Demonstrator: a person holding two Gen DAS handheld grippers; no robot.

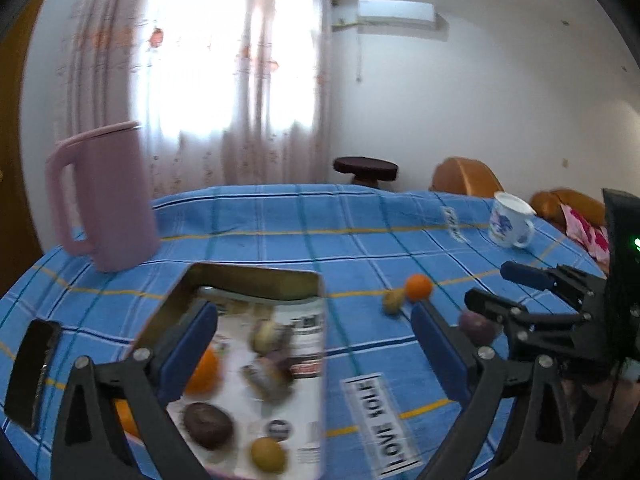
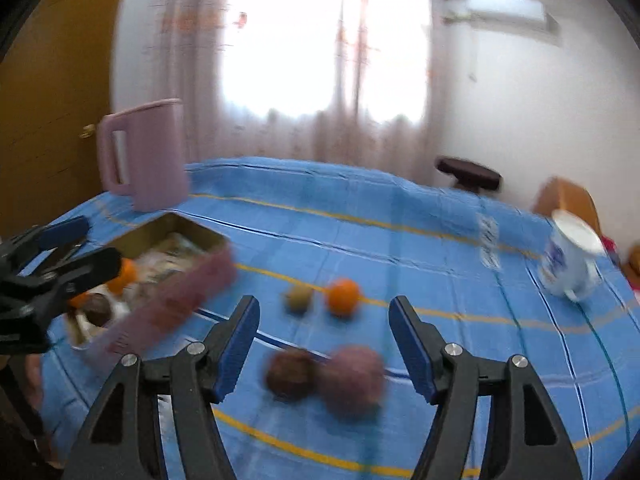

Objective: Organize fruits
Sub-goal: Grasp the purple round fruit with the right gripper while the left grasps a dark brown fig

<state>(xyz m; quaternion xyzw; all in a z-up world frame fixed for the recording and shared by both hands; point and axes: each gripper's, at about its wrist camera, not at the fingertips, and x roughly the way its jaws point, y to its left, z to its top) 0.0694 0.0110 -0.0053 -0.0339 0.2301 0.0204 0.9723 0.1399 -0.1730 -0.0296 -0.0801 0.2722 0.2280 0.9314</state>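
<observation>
Both our jaws wide open and empty, left gripper (image 1: 314, 344) over the fruit box (image 1: 256, 276), right gripper (image 2: 322, 346) above two purple fruits (image 2: 352, 380), orange (image 2: 343, 297) beyond on the tablecloth (image 2: 400, 220).

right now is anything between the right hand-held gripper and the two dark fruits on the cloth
Nothing visible. The right hand-held gripper is open, and the brown fruit and purple fruit lie just ahead of its fingers on bare blue tablecloth.

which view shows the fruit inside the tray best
The left wrist view: it looks down into the tray, showing an orange, a dark fruit and a yellow one. The right wrist view is blurred, its tray partly hidden by the left gripper.
</observation>
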